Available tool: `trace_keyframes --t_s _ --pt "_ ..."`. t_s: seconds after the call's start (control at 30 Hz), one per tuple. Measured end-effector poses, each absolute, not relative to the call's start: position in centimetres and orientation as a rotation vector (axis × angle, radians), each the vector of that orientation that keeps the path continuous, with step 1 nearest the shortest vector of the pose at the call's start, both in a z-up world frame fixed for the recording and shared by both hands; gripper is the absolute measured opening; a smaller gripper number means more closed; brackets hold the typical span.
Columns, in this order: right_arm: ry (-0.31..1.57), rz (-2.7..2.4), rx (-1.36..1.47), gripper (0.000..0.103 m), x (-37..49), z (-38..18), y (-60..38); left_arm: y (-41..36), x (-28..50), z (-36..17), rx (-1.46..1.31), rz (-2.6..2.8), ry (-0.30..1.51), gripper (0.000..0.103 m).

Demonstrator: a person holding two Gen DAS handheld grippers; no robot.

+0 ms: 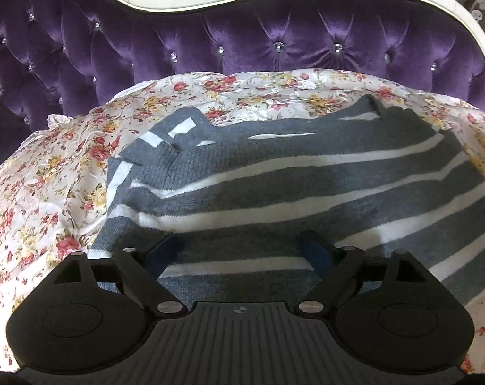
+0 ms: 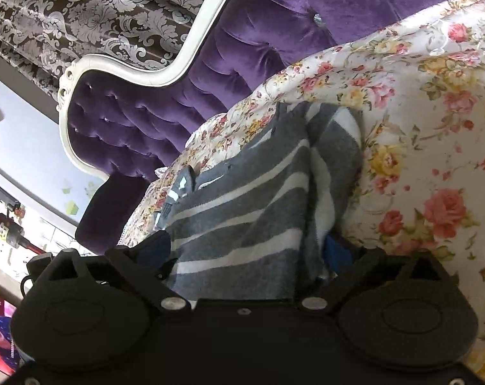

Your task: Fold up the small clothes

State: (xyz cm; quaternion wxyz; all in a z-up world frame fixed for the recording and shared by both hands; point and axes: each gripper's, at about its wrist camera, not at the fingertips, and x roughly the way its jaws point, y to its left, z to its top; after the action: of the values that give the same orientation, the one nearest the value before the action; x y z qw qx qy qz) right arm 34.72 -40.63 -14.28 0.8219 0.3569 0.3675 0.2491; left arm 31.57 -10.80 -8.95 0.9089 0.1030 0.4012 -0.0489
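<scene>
Both grippers are hovering wide open over the striped sweater (image 1: 290,173) (holding nothing): left gripper (image 1: 241,247) lower centre, right gripper (image 2: 252,250). Next, I judge, gripping an edge to fold.

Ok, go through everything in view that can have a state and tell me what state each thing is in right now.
Striped sweater: spread on the bed, partly folded, right edge bunched.
Left gripper: open, fingers apart over the sweater's near edge.
Right gripper: open, sweater fabric between its fingers.
Floral bedspread: laid over the bed, wrinkled.
</scene>
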Motion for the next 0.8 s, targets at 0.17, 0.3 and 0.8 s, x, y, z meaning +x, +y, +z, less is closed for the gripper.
trace_keyframes --t_s 0.17,0.3,0.8 --pt "0.752 0.516 0.743 0.103 34.4 -14.3 -40.2 -10.8 31.9 -9.0 0.208 -0.101 0.841 0.091" --pt "0.716 0.498 0.739 0.103 34.2 -14.4 -39.8 -10.8 31.9 -9.0 0.210 -0.100 0.840 0.092" --pt "0.656 0.397 0.921 0.103 34.8 -14.7 -40.1 -10.8 31.8 -9.1 0.210 -0.094 0.832 0.093"
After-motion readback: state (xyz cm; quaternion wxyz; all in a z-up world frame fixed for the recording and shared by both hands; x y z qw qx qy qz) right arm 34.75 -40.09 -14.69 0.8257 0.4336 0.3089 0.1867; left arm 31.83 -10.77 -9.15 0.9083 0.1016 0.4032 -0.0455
